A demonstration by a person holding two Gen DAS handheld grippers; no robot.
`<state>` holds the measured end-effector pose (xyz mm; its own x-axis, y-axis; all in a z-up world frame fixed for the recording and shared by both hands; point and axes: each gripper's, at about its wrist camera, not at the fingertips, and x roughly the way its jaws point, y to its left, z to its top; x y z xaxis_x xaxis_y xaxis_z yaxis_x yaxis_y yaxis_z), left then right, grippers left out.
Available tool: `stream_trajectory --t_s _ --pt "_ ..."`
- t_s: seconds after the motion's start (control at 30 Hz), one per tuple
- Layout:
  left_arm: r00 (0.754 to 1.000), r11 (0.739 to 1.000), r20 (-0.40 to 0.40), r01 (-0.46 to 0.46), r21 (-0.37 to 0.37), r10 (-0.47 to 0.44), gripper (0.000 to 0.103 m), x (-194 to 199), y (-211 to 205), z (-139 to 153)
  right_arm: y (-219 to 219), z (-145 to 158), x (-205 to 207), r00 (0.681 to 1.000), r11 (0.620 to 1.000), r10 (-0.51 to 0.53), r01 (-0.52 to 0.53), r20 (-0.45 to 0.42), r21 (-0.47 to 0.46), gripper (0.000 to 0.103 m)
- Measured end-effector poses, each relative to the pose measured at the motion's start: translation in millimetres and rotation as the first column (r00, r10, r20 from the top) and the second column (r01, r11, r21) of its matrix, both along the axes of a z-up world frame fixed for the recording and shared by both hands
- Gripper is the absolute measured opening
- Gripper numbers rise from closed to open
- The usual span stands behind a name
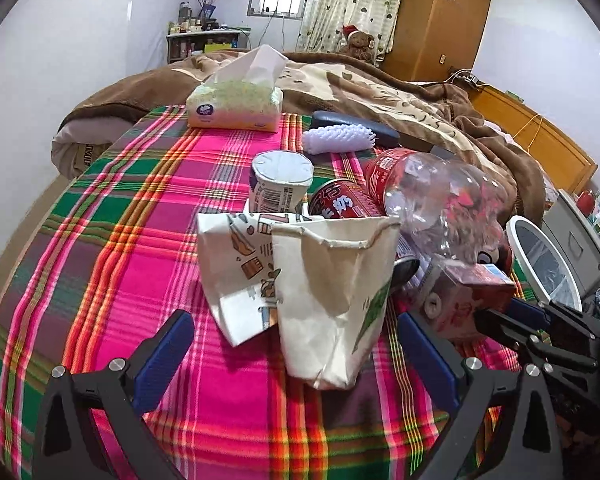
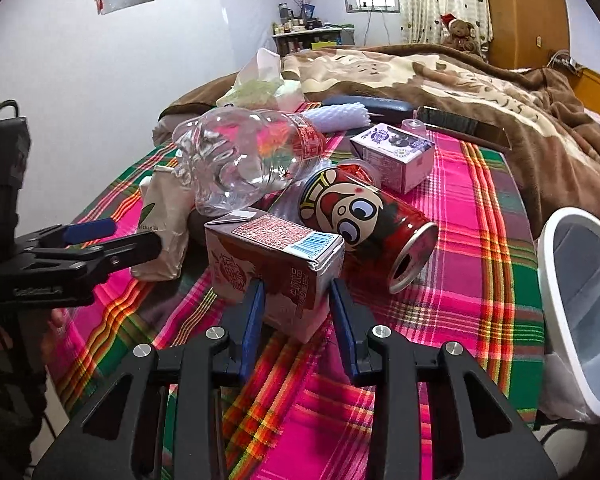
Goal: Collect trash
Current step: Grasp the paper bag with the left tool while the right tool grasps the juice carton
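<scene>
A red-brown drink carton lies on the plaid tablecloth, and my right gripper is shut on its near end, both blue pads pressed against its sides. The left wrist view shows that same carton at the right, with the right gripper on it. My left gripper is open, and a cream paper bag stands between its wide-spread fingers, untouched by the pads. Behind the carton lie a clear plastic bottle and a red cartoon can.
A white bin with a liner stands at the table's right edge. Also on the cloth are a printed paper bag, a yoghurt cup, a purple carton, a tissue pack and a white foam net. A bed with a brown blanket lies beyond.
</scene>
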<state>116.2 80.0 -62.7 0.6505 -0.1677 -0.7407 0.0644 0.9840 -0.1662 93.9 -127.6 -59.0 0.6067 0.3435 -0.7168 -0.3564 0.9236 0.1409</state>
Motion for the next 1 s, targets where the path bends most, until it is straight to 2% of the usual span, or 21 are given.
stream_trajectory --t_s 0.13,0.2,0.23,0.33,0.4,0.57,0.6,0.63,0.77,0.87,0.9,0.97,1.0 --pt "0.999 0.999 -0.031 0.013 -0.041 -0.014 0.096 9.0 -1.1 -6.1 1.2 -1.3 2.6 1.0 1.0 0.019 -0.019 -0.003 0.001 0.034" --pt "0.999 0.999 -0.052 0.01 -0.036 -0.012 0.086 12.8 -3.6 -10.7 1.8 -0.9 2.4 0.999 0.999 0.033 -0.033 -0.005 0.009 0.034" --pt "0.998 0.999 -0.059 0.01 -0.042 -0.013 0.084 13.9 -2.5 -11.9 1.1 -0.3 1.4 0.999 0.999 0.034 -0.034 -0.002 0.012 0.034" --pt "0.998 0.999 -0.066 0.011 -0.051 -0.015 0.069 16.8 -1.8 -12.9 -2.0 0.6 1.6 0.999 0.999 0.038 -0.038 0.0 0.031 0.034" --pt "0.998 0.998 -0.066 0.018 -0.062 -0.022 0.054 16.6 -2.1 -12.3 -4.1 0.9 0.8 0.999 0.999 0.034 -0.034 0.002 0.035 0.034" --pt "0.998 0.998 -0.056 0.023 -0.061 -0.026 0.049 12.2 -4.7 -10.2 -9.0 2.1 -0.1 0.999 0.998 0.035 -0.036 0.007 0.05 0.034" --pt "0.998 0.998 -0.054 0.024 -0.064 -0.028 0.048 11.0 -5.4 -9.4 -10.1 2.6 -0.6 0.999 0.998 0.034 -0.035 0.01 0.055 0.014" --pt "0.998 0.997 -0.049 0.025 -0.067 -0.028 0.048 8.8 -5.9 -8.1 -11.8 3.2 -0.7 0.999 0.997 0.032 -0.033 0.011 0.065 0.008" --pt "0.999 0.997 -0.034 0.036 -0.071 -0.039 0.048 -2.2 -9.3 -1.9 -17.9 3.1 1.2 1.0 0.996 0.025 -0.025 0.006 0.086 0.008" --pt "0.999 0.997 -0.025 0.043 -0.068 -0.044 0.048 -10.7 -10.9 0.5 -22.6 5.4 3.8 0.997 0.988 0.077 -0.076 -0.008 0.135 0.009" --pt "0.999 0.997 -0.024 0.046 -0.065 -0.048 0.048 -13.6 -11.3 1.3 -24.1 8.4 4.4 0.996 0.985 0.089 -0.088 -0.005 0.15 0.01" --pt "0.999 0.997 -0.023 0.044 -0.066 -0.045 0.048 -19.2 -9.9 2.0 -25.4 17.2 7.8 0.992 0.982 0.117 -0.121 0.037 0.143 0.028" --pt "0.999 0.997 -0.025 0.043 -0.067 -0.044 0.048 -21.3 -8.9 2.1 -25.4 20.4 9.9 0.991 0.983 0.123 -0.13 0.061 0.133 0.053"
